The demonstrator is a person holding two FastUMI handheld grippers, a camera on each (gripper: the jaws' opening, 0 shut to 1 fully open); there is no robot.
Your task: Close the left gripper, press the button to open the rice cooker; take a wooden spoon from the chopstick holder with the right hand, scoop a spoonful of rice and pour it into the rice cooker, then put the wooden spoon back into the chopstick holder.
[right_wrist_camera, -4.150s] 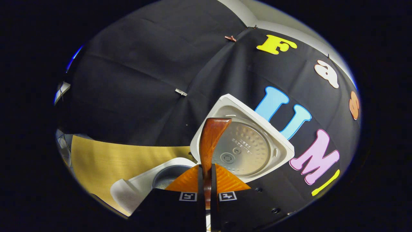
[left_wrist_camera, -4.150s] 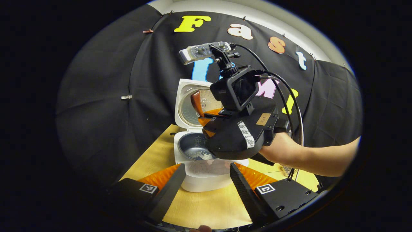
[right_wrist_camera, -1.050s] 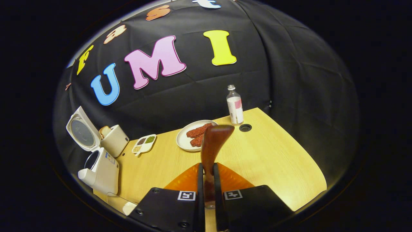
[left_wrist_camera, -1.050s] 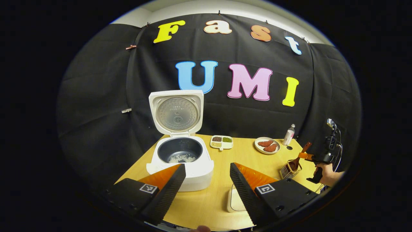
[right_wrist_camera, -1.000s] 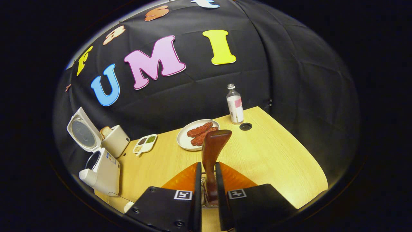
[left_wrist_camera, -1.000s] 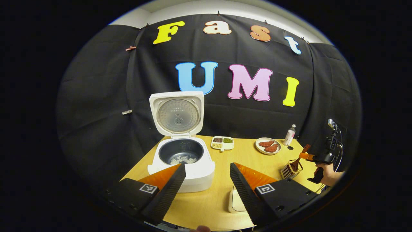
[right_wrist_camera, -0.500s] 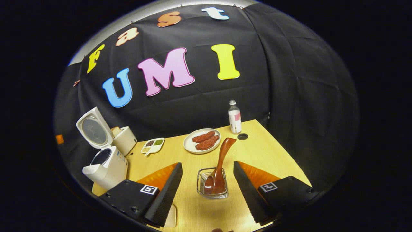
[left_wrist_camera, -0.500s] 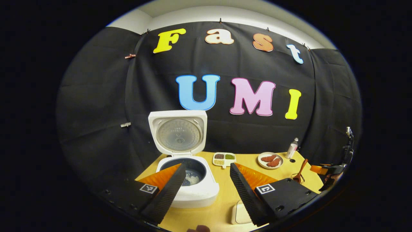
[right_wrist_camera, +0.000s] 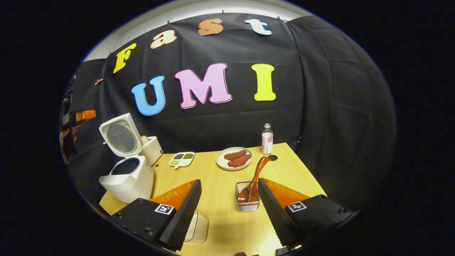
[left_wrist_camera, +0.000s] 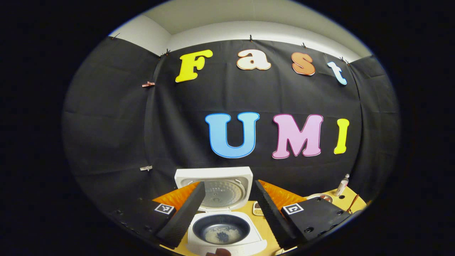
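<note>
**Operator:** Right gripper view, nearest first: my right gripper point(right_wrist_camera: 227, 204) has its fingers spread wide with nothing between them, above the bench point(right_wrist_camera: 305, 177). Just beyond the tips, the wooden spoon point(right_wrist_camera: 253, 181) sits bowl-down in the wire chopstick holder point(right_wrist_camera: 247, 201), handle leaning toward the plate point(right_wrist_camera: 221, 160).

**Observer:** So what is left to go wrong?

**Operator:** Mostly a knock. I judge the holder light and the spoon top-heavy; if I swing that hand carelessly, a finger could clip the handle and tip both over.

**Observer:** And the other side?

**Operator:** In the left gripper view, my left gripper point(left_wrist_camera: 227, 204) is also wide open, holding nothing, straddling the rice cooker point(left_wrist_camera: 227, 245). Rice lies in the pot, and the lid point(left_wrist_camera: 214, 176) stands upright. Dropping that hand could catch the lid and slam it shut.
</note>
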